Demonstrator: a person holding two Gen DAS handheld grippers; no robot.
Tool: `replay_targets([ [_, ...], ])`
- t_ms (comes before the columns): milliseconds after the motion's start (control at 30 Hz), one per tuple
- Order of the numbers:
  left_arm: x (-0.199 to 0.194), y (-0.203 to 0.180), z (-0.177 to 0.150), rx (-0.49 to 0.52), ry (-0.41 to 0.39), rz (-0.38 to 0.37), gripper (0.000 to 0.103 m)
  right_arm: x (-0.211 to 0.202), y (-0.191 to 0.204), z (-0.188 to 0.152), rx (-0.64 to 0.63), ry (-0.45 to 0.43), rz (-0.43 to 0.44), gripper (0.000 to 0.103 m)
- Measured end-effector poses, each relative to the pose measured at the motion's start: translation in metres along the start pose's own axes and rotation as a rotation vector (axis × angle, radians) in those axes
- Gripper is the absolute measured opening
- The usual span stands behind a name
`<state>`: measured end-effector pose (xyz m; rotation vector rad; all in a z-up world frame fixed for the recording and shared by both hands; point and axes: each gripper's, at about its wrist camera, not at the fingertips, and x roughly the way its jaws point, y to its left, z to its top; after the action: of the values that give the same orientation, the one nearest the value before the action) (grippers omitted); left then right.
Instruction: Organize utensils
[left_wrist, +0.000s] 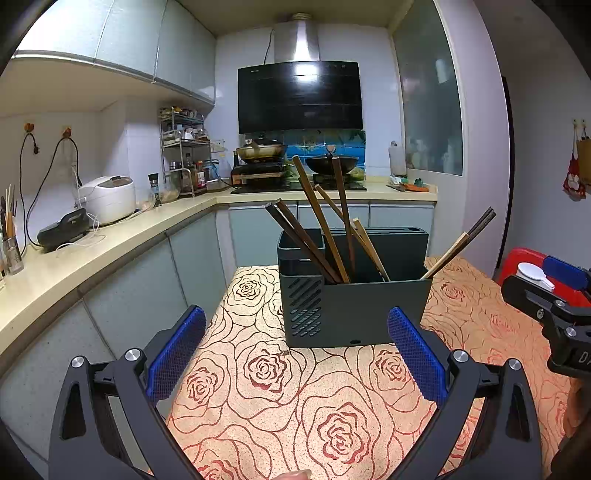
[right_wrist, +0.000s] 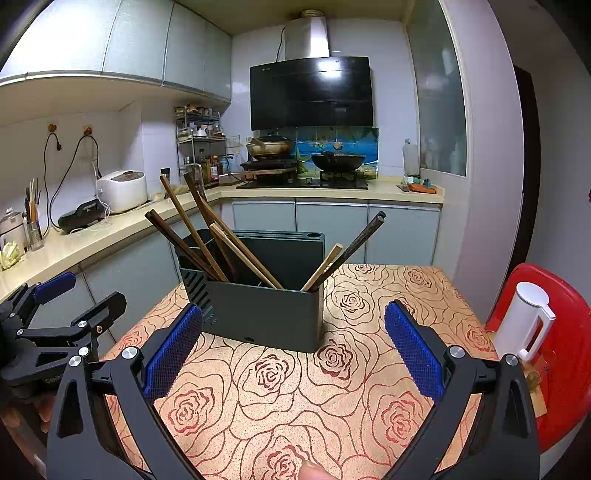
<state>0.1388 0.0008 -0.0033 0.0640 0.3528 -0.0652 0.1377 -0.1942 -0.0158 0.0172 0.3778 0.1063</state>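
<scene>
Dark utensil holder (left_wrist: 354, 291) sits mid-table on rose-print tablecloth (left_wrist: 280, 406), chopsticks (left_wrist: 321, 225) leaning inside — two more at its right end. Left gripper (left_wrist: 295, 350) and right gripper (right_wrist: 293, 349) both hover just short of it, jaws spread wide, empty. White container (right_wrist: 522, 319) stands on red stool (right_wrist: 565, 354) to the right.

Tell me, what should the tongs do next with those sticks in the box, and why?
Probably ease the open right tongs forward toward the two wooden chopsticks leaning alone at the right end of the dark grey metal utensil holder. The other brown chopsticks crowd the left end, so that stray pair looks like the one to sort. Both tongs are empty, and the left tongs hang back too.
</scene>
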Motion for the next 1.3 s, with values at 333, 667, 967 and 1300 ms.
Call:
replay_targets([
  [333, -0.0041, -0.0001, 0.0017, -0.002, -0.010, 0.000, 0.096, -0.0004, -0.0030, 0.0004, 0.013, -0.002, -0.008, 0.096],
  [667, -0.0044, 0.0002, 0.0015, -0.004, -0.011, 0.000, 0.096, 0.0000, -0.0050, 0.0014, 0.016, -0.007, -0.008, 0.096],
  [967, -0.0056, -0.0007, 0.0040, -0.002, -0.015, 0.001, 0.096, -0.0015, -0.0044, 0.0018, 0.021, -0.007, -0.005, 0.096],
  [1300, -0.0059, -0.0014, 0.0045, -0.002, -0.017, 0.001, 0.096, -0.0031, -0.0027, 0.0018, 0.026, -0.008, 0.000, 0.096],
])
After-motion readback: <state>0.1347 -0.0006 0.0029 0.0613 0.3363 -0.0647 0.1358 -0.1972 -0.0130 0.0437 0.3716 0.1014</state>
